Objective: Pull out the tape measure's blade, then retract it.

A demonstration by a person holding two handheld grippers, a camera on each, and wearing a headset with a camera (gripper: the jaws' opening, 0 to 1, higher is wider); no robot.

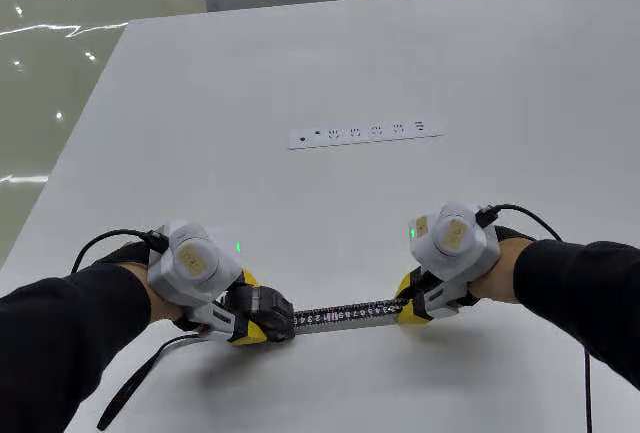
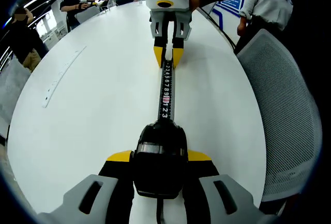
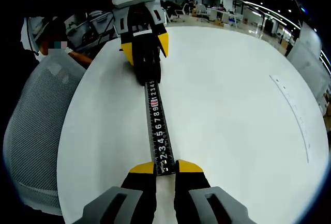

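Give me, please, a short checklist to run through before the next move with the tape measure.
1. Left claw shut on the tape measure's case: ok.
2. Right claw pinching the tip of the blade: ok.
3. Blade straight and untwisted between the claws: ok.
4. Socket strip on the table well away from the blade: ok.
5. Blade lock position: cannot tell.

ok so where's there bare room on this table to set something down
Widest bare stretch: the table beyond the power strip, up to the far edge. Also bare between the strip and the grippers. Crowded along the near edge: left gripper on the tape measure, right gripper pinching the blade stretched between them.
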